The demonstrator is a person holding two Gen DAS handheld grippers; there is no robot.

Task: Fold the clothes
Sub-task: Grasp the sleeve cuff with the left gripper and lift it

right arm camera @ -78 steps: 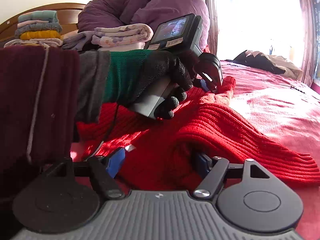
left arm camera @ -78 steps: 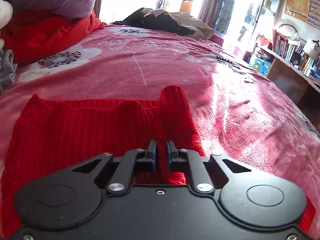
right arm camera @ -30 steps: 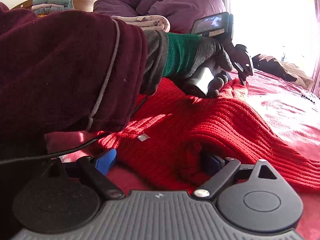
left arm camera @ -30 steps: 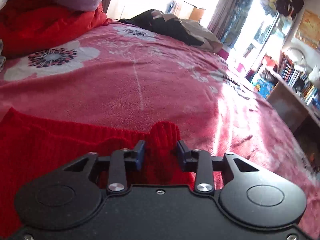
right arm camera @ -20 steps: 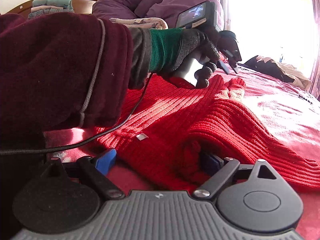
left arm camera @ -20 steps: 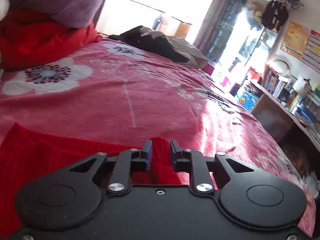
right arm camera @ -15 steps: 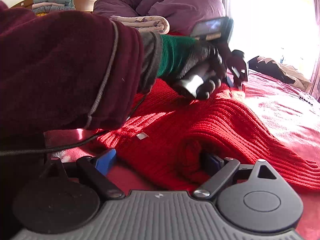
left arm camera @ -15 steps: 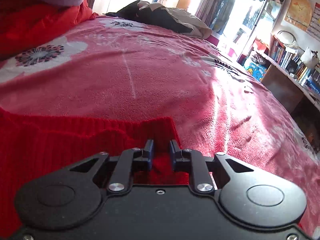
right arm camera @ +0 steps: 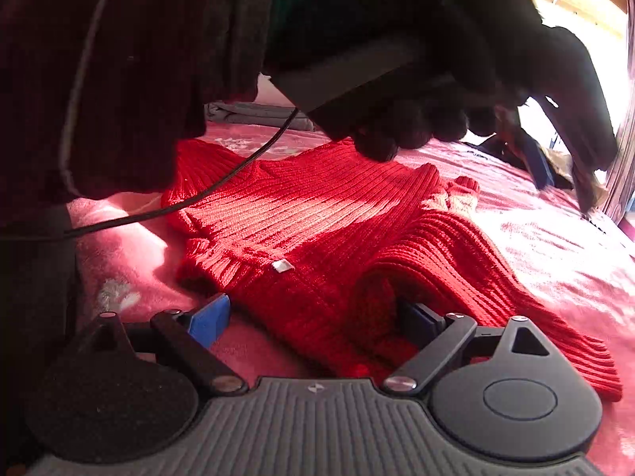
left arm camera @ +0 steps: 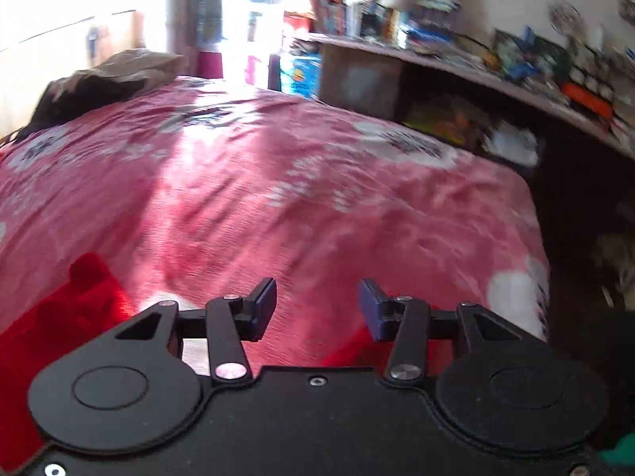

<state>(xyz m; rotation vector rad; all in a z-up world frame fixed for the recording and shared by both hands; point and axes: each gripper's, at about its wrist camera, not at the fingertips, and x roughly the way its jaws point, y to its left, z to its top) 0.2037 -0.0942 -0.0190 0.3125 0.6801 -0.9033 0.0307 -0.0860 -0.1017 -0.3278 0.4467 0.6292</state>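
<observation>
Left gripper [left arm camera: 316,303] swung off the red sweater [right arm camera: 317,238] over the bed [left arm camera: 317,198], jaws opening and empty, right gripper [right arm camera: 313,317] jaws wide around the sweater's folded edge.

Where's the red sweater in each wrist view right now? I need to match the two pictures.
Left wrist: red sweater only at the lower left edge, beside the left gripper, whose opening jaws hold nothing.
Right wrist: sweater fills the centre, its fold between the right gripper fingers.
Shared landmark: pink floral bedspread.
</observation>
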